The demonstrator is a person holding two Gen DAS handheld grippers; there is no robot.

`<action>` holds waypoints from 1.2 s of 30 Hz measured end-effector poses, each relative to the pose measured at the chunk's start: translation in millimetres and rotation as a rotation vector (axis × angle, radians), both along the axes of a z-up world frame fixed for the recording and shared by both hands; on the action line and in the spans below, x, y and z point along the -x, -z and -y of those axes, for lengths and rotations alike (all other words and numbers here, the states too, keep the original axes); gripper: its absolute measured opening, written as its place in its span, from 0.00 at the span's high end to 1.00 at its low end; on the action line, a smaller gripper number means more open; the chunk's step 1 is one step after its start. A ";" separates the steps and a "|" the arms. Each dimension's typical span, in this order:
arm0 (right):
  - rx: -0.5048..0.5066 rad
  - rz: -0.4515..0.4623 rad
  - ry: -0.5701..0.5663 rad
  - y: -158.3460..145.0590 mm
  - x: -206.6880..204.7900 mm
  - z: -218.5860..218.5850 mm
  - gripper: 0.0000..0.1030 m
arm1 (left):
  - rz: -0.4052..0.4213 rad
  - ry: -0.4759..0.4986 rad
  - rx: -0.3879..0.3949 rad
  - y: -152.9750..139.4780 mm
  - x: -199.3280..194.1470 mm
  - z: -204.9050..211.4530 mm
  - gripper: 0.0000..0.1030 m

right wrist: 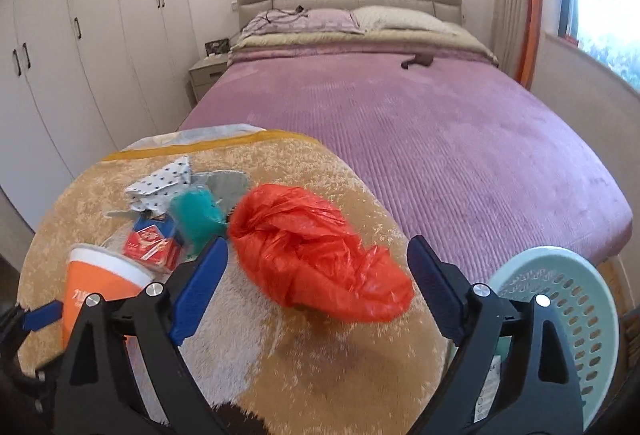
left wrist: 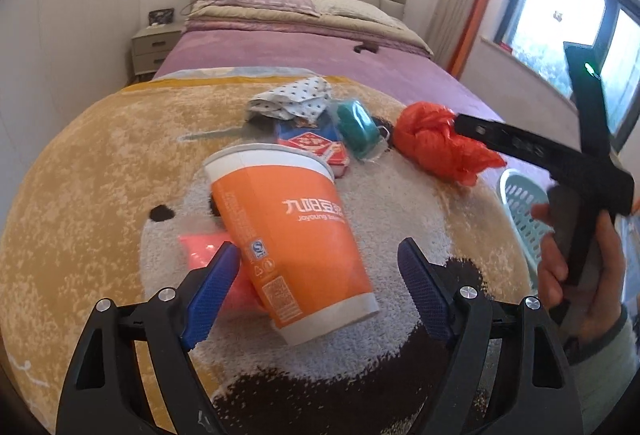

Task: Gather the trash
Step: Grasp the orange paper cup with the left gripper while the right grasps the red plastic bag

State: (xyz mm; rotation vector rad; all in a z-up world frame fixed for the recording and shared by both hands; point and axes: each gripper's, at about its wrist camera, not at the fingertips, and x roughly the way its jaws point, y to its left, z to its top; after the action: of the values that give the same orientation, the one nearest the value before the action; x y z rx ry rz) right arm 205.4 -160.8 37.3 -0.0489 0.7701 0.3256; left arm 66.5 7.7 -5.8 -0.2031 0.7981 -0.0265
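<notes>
An orange paper cup (left wrist: 292, 235) stands on a fluffy tan blanket (left wrist: 80, 195), between the blue pads of my left gripper (left wrist: 318, 293). The jaws are open: the left pad is at the cup's side and the right pad stands clear of it. A pink wrapper (left wrist: 200, 255) lies under the cup. A crumpled red plastic bag (right wrist: 316, 251) lies between and just ahead of the wide-open fingers of my right gripper (right wrist: 318, 291), which do not press on it. The cup (right wrist: 100, 287) shows at the right wrist view's left edge.
Behind the cup lie a dotted white wrapper (left wrist: 288, 99), a red and blue carton (left wrist: 316, 145) and a teal item in clear wrap (left wrist: 356, 127). A pale green perforated basket (right wrist: 568, 315) stands off the blanket's right edge. A purple bedspread (right wrist: 440, 135) stretches beyond.
</notes>
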 end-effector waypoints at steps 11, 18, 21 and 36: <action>0.053 -0.086 -0.059 34.0 -15.0 -27.5 0.16 | -0.020 0.030 -0.011 14.3 -2.4 13.7 0.26; 0.071 -0.085 -0.051 39.8 -4.1 -35.2 0.37 | -0.001 0.033 0.086 15.5 8.7 -1.2 0.26; 0.033 -0.088 -0.049 37.9 0.6 -28.3 0.58 | 0.012 0.023 0.110 12.6 12.0 -2.3 0.26; -0.102 -0.018 0.000 10.2 63.2 18.9 0.74 | -0.102 0.024 0.062 16.3 -2.8 17.9 0.42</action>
State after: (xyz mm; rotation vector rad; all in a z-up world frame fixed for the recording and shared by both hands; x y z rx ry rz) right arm 142.1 -179.7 27.1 0.0499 0.7703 0.3658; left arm 69.4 -10.2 -22.0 -0.2555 0.9023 -0.0638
